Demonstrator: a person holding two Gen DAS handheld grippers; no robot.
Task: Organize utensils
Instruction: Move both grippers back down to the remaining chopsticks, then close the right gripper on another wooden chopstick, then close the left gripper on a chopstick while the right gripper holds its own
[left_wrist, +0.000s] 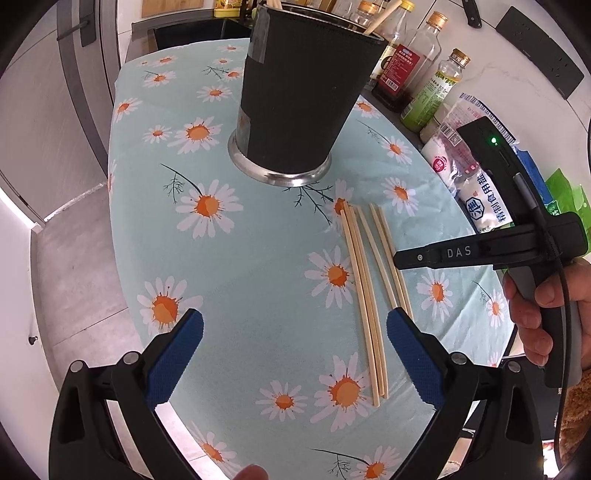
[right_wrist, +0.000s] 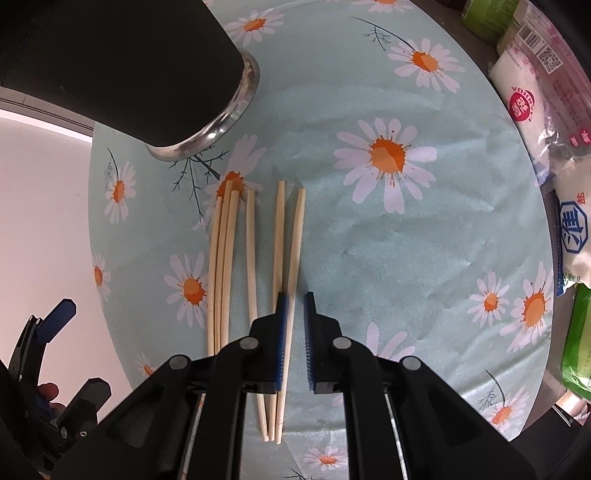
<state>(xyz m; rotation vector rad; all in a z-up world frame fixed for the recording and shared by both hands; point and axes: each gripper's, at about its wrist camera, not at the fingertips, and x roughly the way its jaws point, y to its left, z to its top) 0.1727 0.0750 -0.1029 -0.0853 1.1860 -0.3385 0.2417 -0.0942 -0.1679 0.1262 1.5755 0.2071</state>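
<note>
- A round surface (left_wrist: 258, 258) is covered with a pale blue cloth printed with white-and-orange daisies.
- Six pale wooden chopsticks (right_wrist: 221, 266) lie on the cloth roughly side by side: three bunched on the left, one alone, then two on the right.
- A tall black-sleeved metal utensil holder (left_wrist: 303, 96) with a shiny steel base stands upright beyond the far tips of the chopsticks, near them but apart; a few wooden sticks poke out of its top.
- The right gripper (right_wrist: 294, 317), black with blue pads, points steeply down over the near part of the rightmost chopstick (right_wrist: 297, 240). Its jaws are nearly closed with that stick between the pads; whether the pads actually press on it cannot be told.
- The left gripper (left_wrist: 295, 332) hovers above the cloth with its jaws wide apart and nothing between them; the chopsticks lie just inside its right pad.
- A hand (left_wrist: 535, 314) holds the right gripper's handle.
- Glass bottles (left_wrist: 424, 55) and plastic packets (left_wrist: 465, 162) stand off the far right edge of the surface.
</note>
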